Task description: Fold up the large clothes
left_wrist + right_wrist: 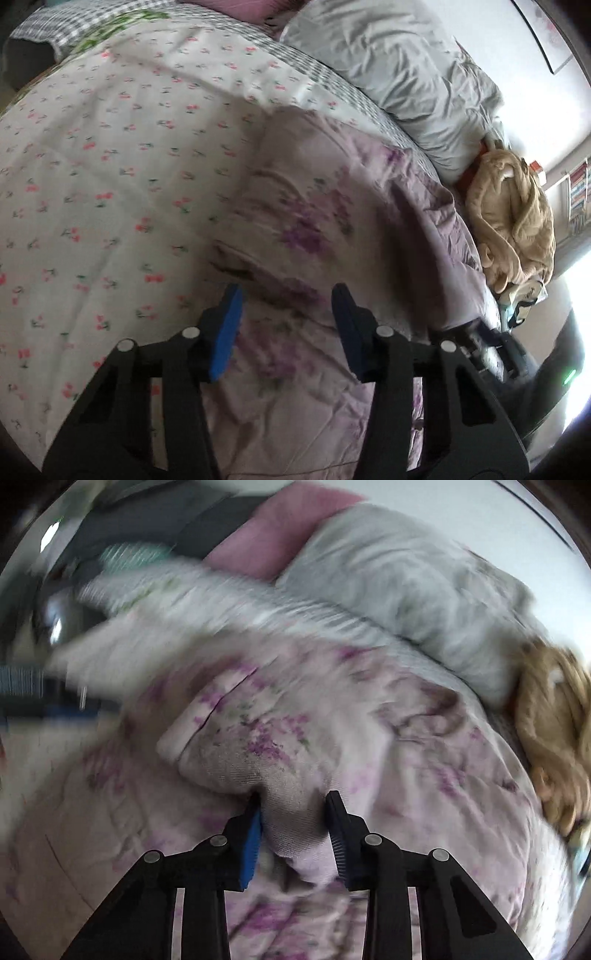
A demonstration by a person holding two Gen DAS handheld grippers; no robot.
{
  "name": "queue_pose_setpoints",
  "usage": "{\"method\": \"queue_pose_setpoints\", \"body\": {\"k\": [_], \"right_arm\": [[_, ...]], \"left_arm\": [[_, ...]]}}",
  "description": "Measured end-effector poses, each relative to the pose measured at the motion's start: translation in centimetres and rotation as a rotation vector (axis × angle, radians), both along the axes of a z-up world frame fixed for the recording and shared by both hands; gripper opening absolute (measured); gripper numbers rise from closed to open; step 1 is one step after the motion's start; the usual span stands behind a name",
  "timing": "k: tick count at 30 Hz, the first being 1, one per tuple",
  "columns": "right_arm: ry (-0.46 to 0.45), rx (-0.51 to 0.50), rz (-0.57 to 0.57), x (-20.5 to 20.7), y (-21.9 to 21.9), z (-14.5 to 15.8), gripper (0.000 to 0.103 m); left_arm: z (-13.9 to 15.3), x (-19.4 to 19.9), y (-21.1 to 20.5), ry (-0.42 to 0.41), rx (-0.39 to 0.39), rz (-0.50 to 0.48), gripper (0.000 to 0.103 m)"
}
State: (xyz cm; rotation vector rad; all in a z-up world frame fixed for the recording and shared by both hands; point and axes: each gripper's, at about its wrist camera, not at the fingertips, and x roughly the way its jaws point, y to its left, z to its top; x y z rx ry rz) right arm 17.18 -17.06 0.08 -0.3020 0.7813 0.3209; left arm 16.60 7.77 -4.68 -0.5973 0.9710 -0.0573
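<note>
A large pale lilac garment with purple flower print (314, 229) lies spread on the bed; it also fills the right wrist view (258, 738), which is blurred by motion. My left gripper (286, 317) is open and empty, its blue pads just above the garment's near part. My right gripper (293, 823) has a bunched fold of the garment (291, 812) between its pads, with the jaws apart and the fold not visibly pinched. The other gripper shows as a dark blur at the left edge (33, 698).
The bed has a white sheet with small cherry print (110, 166) on the left. A grey crumpled duvet (399, 70) lies at the far side, with a pink pillow (280, 524) behind. A tan heap of cloth (513, 218) sits at the right edge of the bed.
</note>
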Motion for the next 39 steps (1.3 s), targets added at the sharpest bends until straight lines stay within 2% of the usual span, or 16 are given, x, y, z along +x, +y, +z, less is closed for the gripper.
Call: {"method": "queue_pose_setpoints", "body": {"k": [3, 5, 7, 10, 13, 15, 19, 21, 22, 23, 27, 30, 33, 34, 37, 39], "right_arm": [[0.084, 0.264, -0.058, 0.1, -6.2, 1.8, 0.046], [0.175, 0.469, -0.029, -0.6, -10.0, 2.8, 0.082], [0.143, 0.541, 0.000, -1.5, -12.1, 4.0, 0.085], [0.098, 0.517, -0.103, -1.1, -14.8, 4.1, 0.086], [0.162, 0.537, -0.252, 1.0, -17.4, 1.4, 0.086], [0.192, 0.486, -0.351, 2.6, -18.4, -0.6, 0.086], [0.315, 0.422, -0.366, 4.0, -17.3, -4.7, 0.076], [0.291, 0.295, -0.363, 4.1, -15.6, -5.5, 0.061], [0.281, 0.277, -0.344, 4.1, -14.8, -5.3, 0.030], [0.273, 0.266, -0.337, 4.0, -14.2, -4.9, 0.012], [0.012, 0.200, -0.266, 2.1, -12.1, 1.8, 0.011], [-0.137, 0.192, -0.283, 2.3, -12.6, 4.5, 0.012], [-0.130, 0.130, -0.363, 3.9, -14.1, 1.7, 0.023], [-0.075, 0.108, -0.406, 4.9, -15.0, -0.4, 0.029], [0.104, 0.094, -0.476, 6.2, -16.5, -4.8, 0.031], [0.064, 0.098, -0.470, 5.6, -16.8, -4.8, 0.032]], "left_arm": [[0.0, 0.5, -0.9, 0.000, 0.008, -0.024, 0.051], [0.2, 0.8, -1.4, -0.008, 0.011, -0.037, 0.052], [0.6, 0.9, -1.7, -0.036, 0.031, -0.046, 0.051], [1.1, 0.9, -2.1, -0.086, 0.079, -0.053, 0.052], [1.0, 1.0, -2.2, -0.113, 0.090, -0.058, 0.052], [0.9, 1.1, -2.3, -0.129, 0.083, -0.062, 0.052], [0.7, 1.8, -2.8, -0.138, 0.111, -0.070, 0.052], [0.5, 2.1, -3.2, -0.139, 0.128, -0.071, 0.052], [0.5, 2.1, -3.4, -0.142, 0.131, -0.071, 0.051], [0.6, 2.3, -3.6, -0.151, 0.133, -0.074, 0.052], [1.4, 2.5, -4.2, -0.205, 0.133, -0.077, 0.052], [0.9, 3.2, -5.0, -0.185, 0.126, -0.091, 0.052], [-1.0, 3.9, -6.3, -0.117, 0.148, -0.123, 0.052], [-1.8, 4.1, -6.9, -0.083, 0.191, -0.139, 0.052], [-1.8, 3.8, -8.1, -0.088, 0.273, -0.153, 0.052], [-1.0, 3.7, -8.4, -0.097, 0.291, -0.142, 0.055]]}}
